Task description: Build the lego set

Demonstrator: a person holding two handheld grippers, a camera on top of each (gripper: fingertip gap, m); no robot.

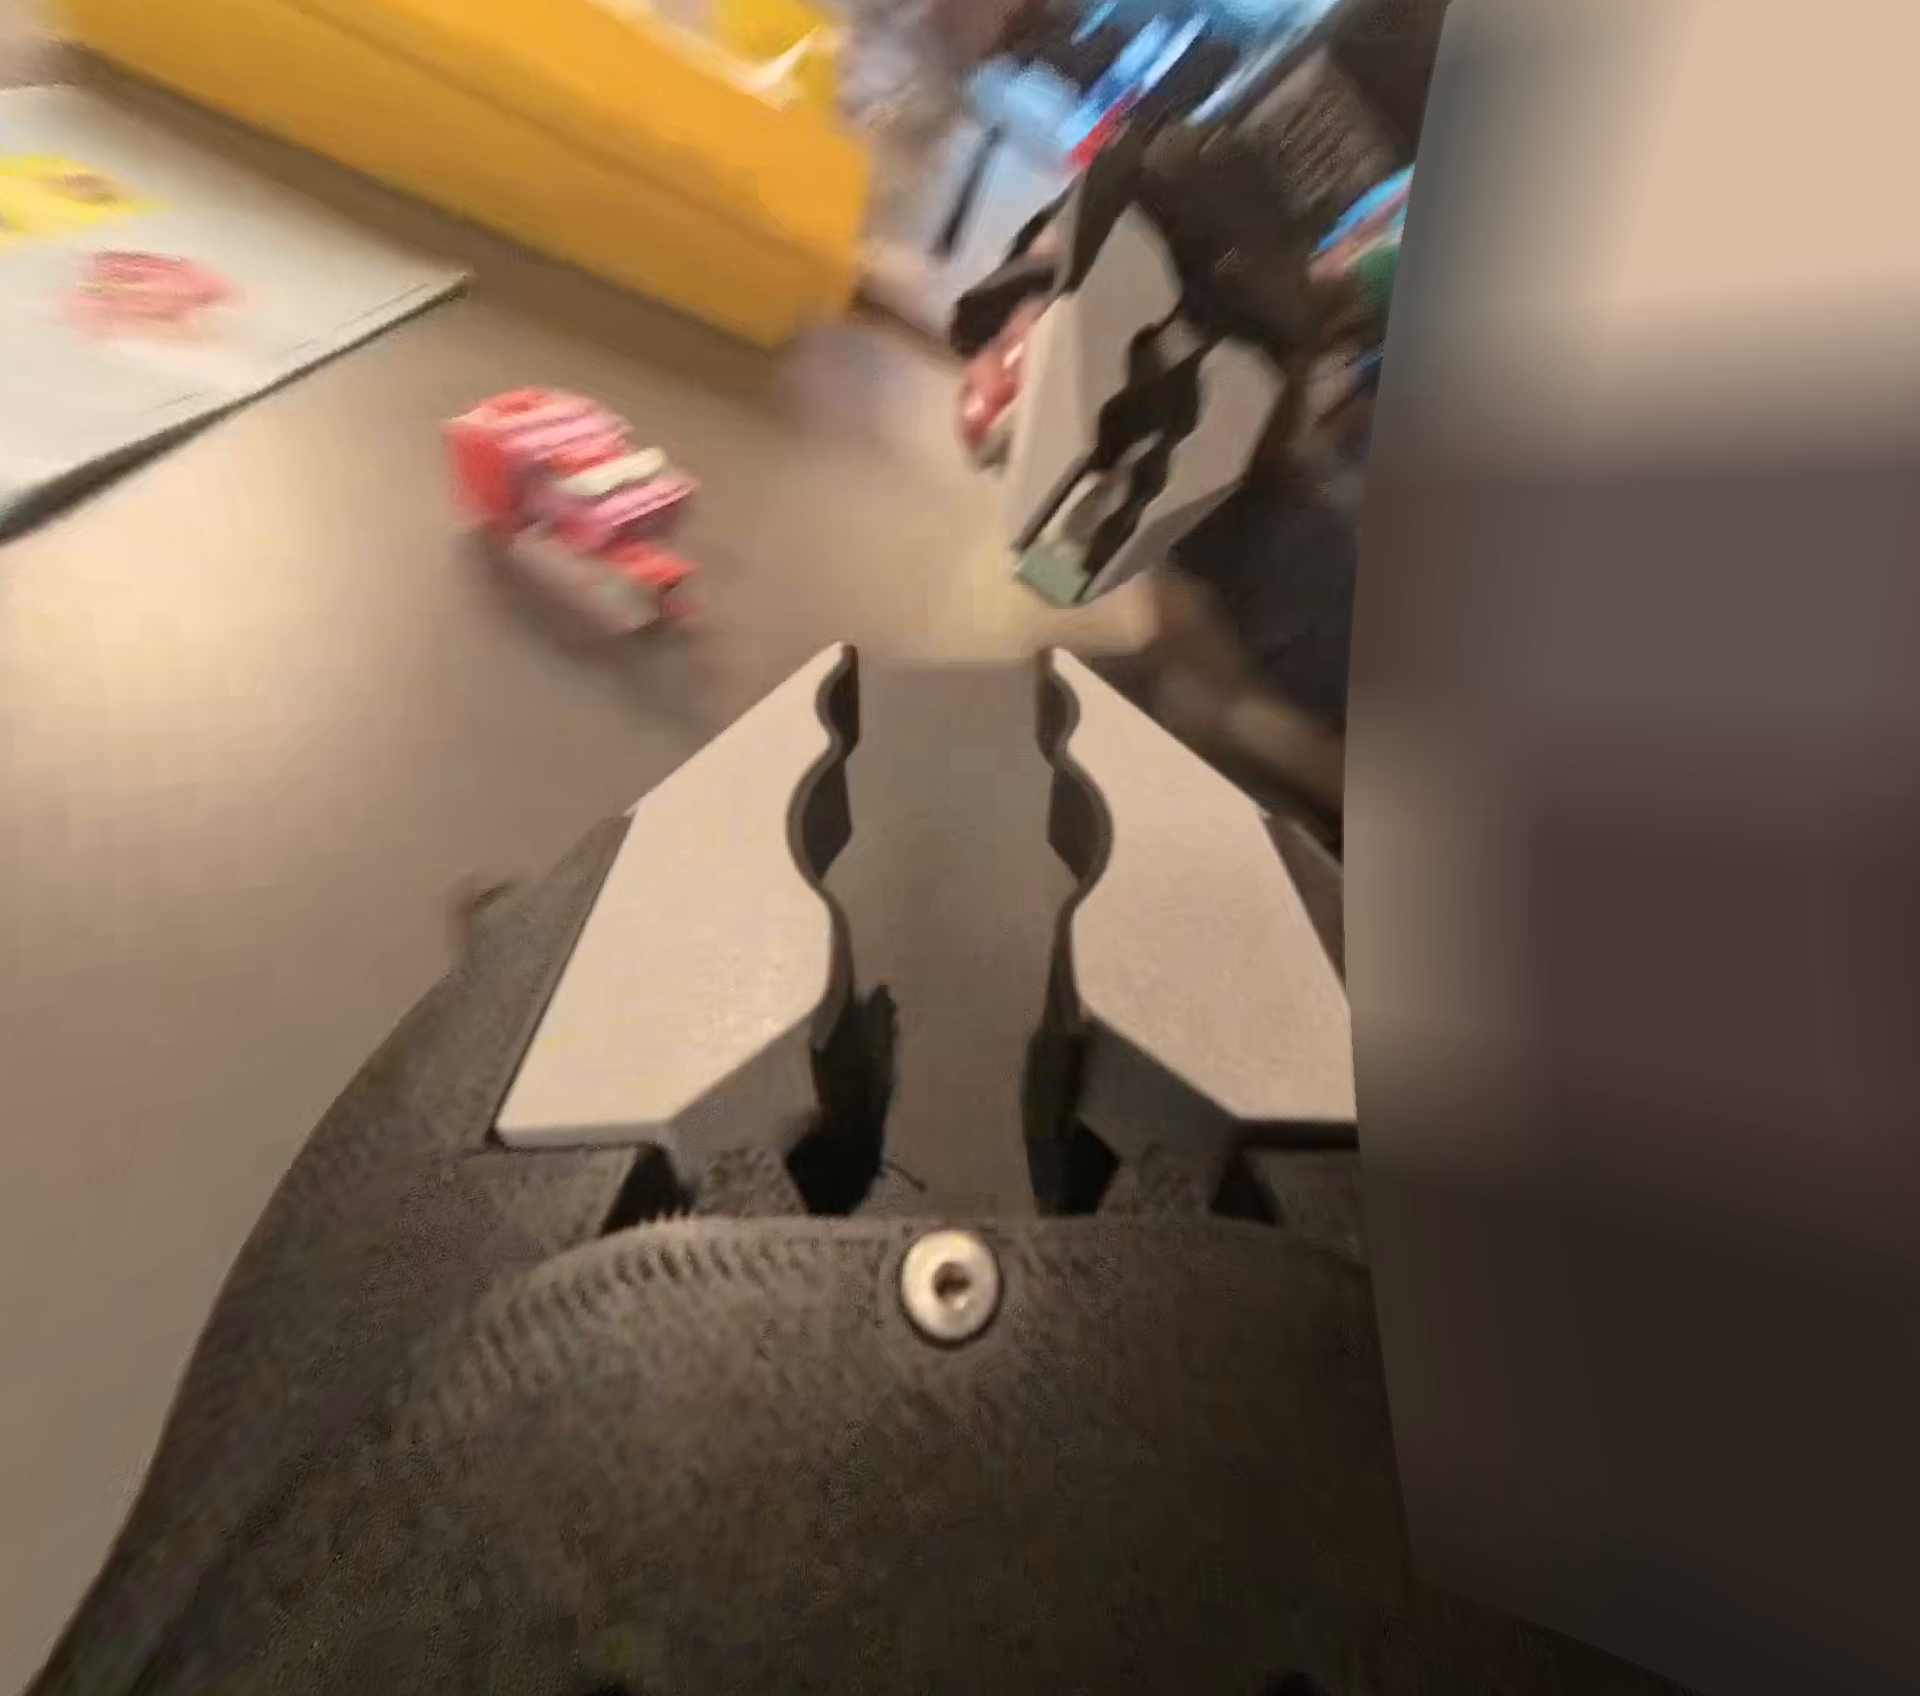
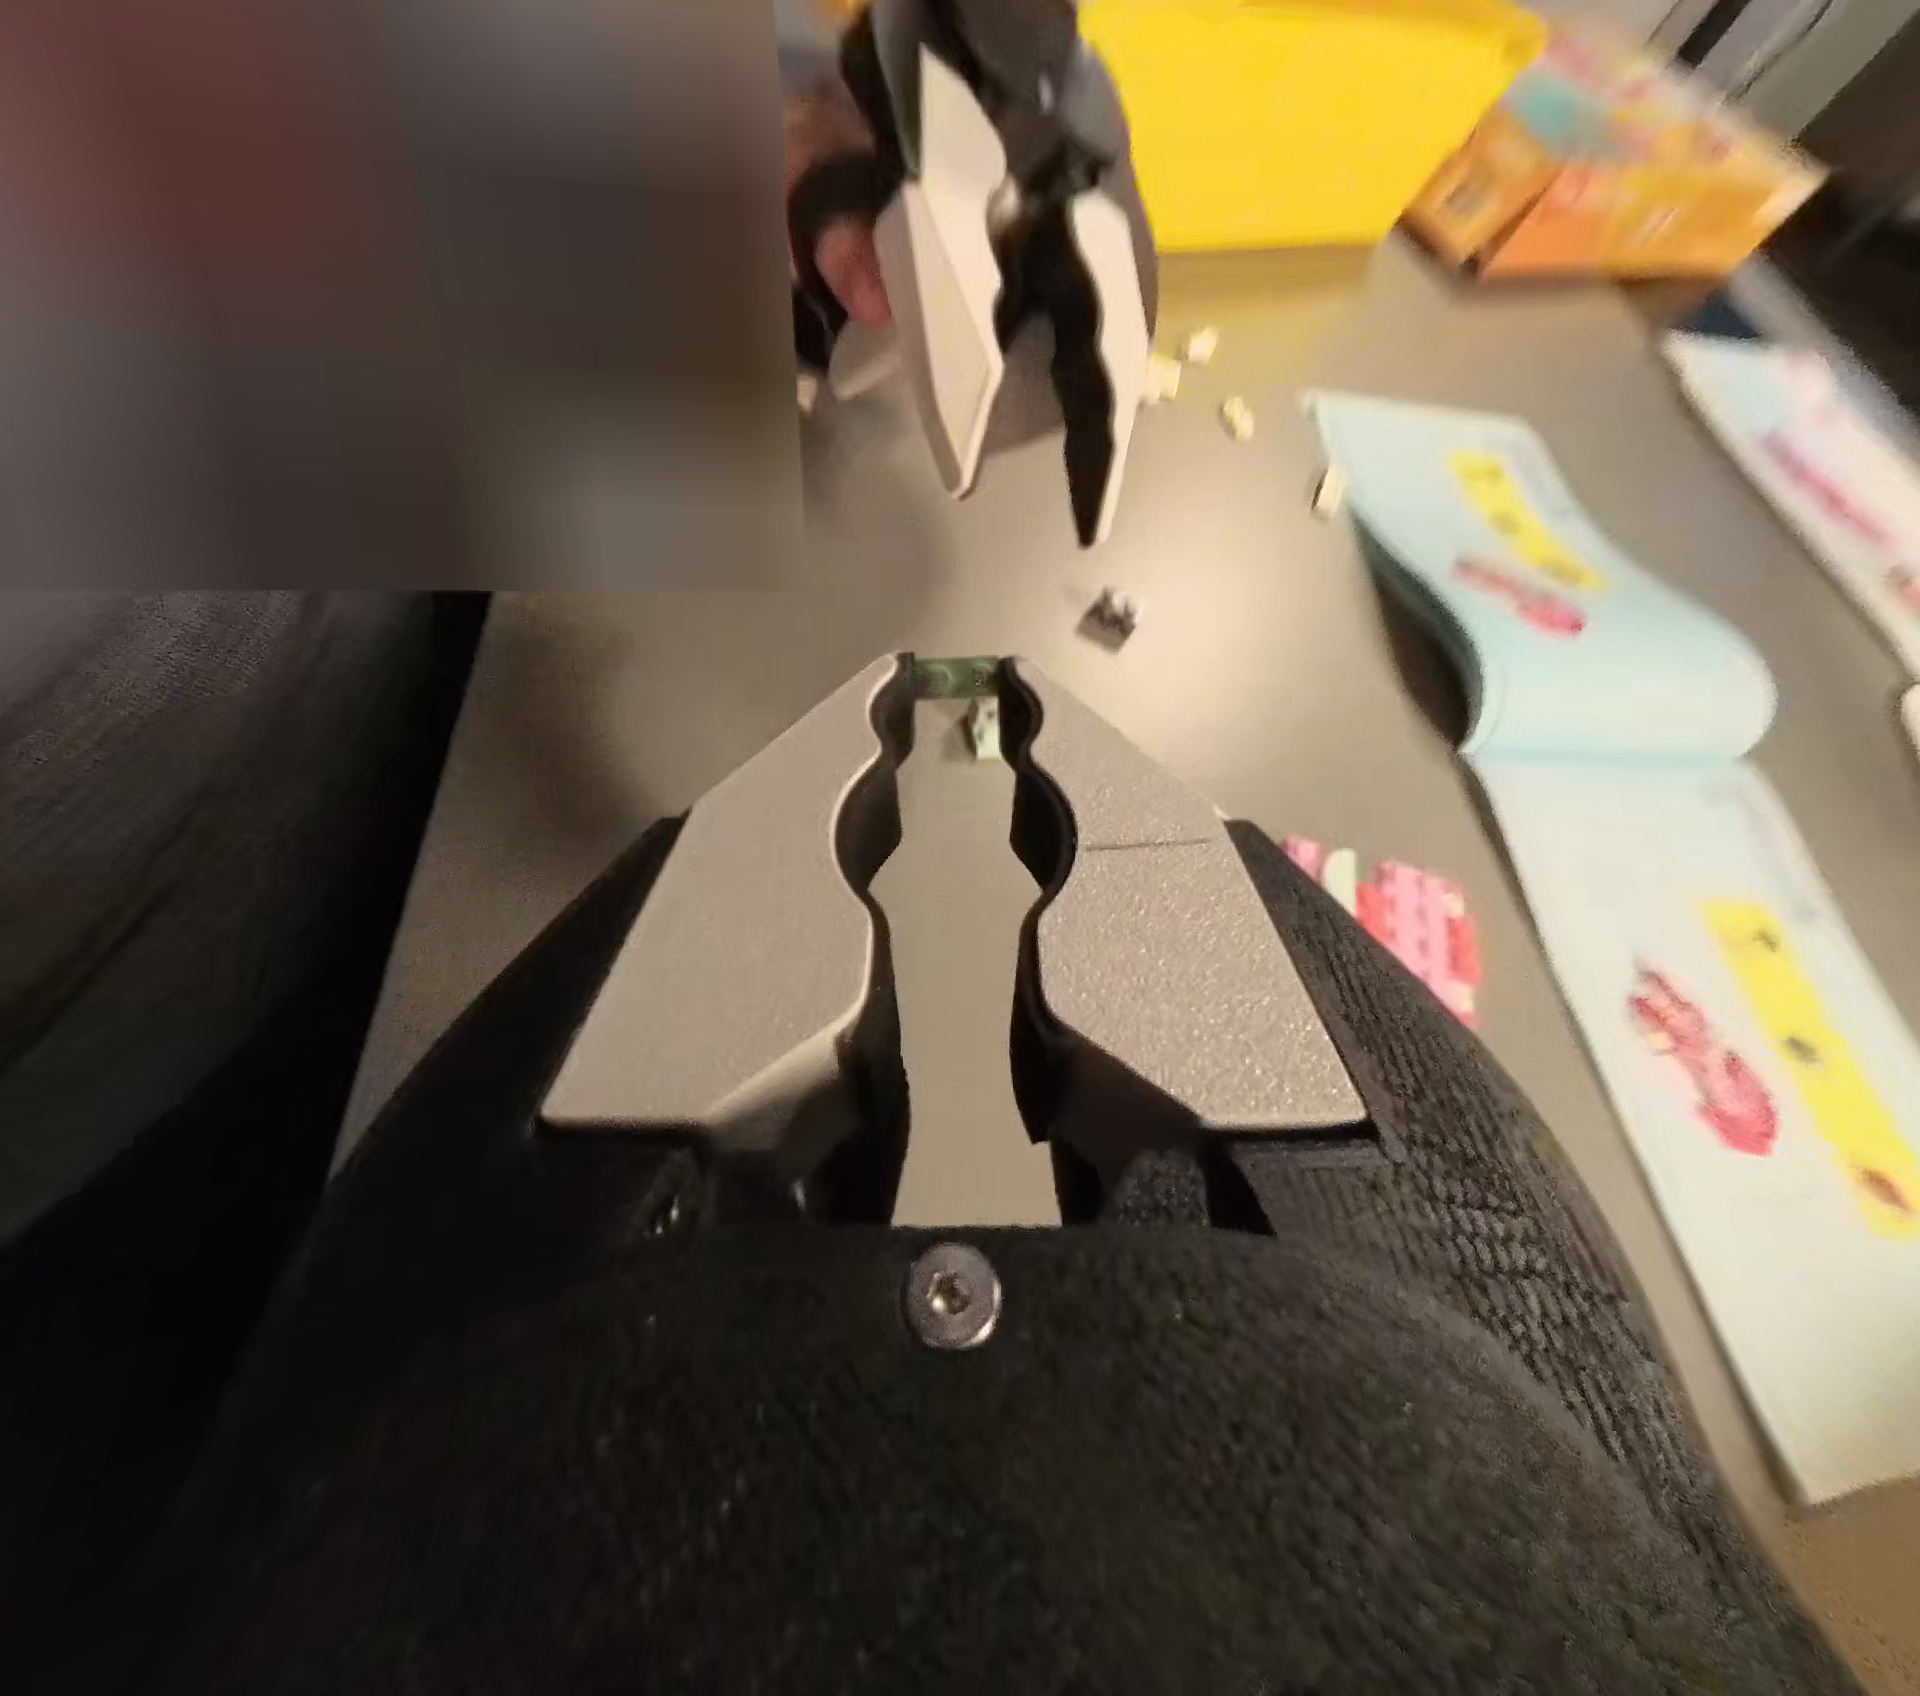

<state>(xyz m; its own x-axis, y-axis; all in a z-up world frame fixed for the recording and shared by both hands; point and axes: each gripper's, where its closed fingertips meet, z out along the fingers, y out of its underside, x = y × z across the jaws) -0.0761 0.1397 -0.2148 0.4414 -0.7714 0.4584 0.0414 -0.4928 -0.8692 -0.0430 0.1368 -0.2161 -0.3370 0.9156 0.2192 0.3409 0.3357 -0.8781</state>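
My right gripper (image 2: 953, 667) is shut on a small dark green brick (image 2: 951, 676), pinched between its fingertips above the grey table (image 2: 727, 711). The left wrist view shows the same thing: the right gripper (image 1: 1075, 560) has the green brick (image 1: 1051, 576) at its tips. My left gripper (image 1: 951, 659) is open and empty above the table. In the right wrist view the left gripper (image 2: 1023, 514) hangs just beyond my right fingertips with its jaws apart. A small grey brick (image 2: 1110, 616) lies on the table between the two grippers. A red and pink brick model (image 1: 571, 503) stands to the left.
A yellow bin (image 1: 468, 46) stands at the back, also in the right wrist view (image 2: 1299, 119), with an orange box (image 2: 1610, 181) beside it. Open instruction booklets (image 2: 1610, 815) lie on the right. Several small pale bricks (image 2: 1195, 368) are scattered behind the left gripper. Blurred patches cover one side of each view.
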